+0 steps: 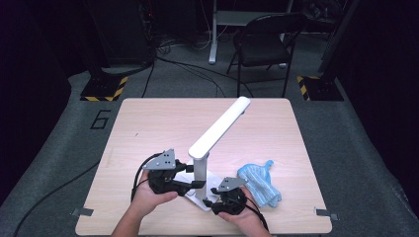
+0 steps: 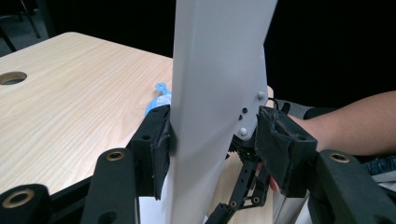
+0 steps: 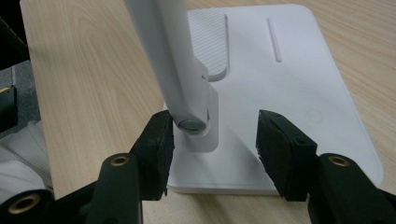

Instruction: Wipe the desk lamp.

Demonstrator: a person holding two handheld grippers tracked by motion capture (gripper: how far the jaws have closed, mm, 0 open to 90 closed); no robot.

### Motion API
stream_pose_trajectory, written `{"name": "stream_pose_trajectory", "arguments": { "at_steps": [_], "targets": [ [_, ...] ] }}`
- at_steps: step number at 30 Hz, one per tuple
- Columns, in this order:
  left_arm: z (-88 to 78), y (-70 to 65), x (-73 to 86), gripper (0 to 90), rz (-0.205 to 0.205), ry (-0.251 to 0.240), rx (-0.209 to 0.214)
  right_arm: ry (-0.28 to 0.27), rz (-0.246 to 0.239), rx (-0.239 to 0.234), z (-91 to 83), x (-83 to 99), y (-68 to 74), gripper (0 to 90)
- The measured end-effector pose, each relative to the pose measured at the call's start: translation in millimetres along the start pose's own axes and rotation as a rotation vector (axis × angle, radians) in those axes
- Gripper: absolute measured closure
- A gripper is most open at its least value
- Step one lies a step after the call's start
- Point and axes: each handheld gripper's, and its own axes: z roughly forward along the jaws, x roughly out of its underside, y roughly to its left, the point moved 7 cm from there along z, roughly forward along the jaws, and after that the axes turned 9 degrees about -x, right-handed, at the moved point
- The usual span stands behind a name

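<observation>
A white desk lamp stands near the table's front edge, with a flat base (image 3: 289, 84), an upright post (image 1: 200, 170) and a long arm (image 1: 220, 127) tilted up toward the back. My left gripper (image 1: 197, 184) reaches in from the left with its jaws around the post (image 2: 215, 70). One pad (image 2: 161, 149) touches the post and the other stands a little off it. My right gripper (image 1: 213, 195) sits low at the lamp's foot, jaws either side of the hinge (image 3: 191, 125). One pad (image 3: 161, 144) rests by the hinge bolt, the other well apart over the base.
A blue knitted cloth (image 1: 259, 185) lies on the table (image 1: 148, 123) just right of the lamp, also behind the post (image 2: 159, 95). A round hole (image 2: 11, 78) is cut in the tabletop. Beyond the table stand a black chair (image 1: 267, 39) and stands with striped feet (image 1: 104, 89).
</observation>
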Motion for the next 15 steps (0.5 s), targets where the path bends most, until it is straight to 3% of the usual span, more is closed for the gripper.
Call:
{"name": "stream_pose_trajectory", "arguments": {
  "at_steps": [15],
  "targets": [
    [-1.3,1.9,1.5,60.7,-0.011,0.006,-0.023,-0.012,0.032,0.025,-6.9,2.7,-10.5,47.1]
  ]
}}
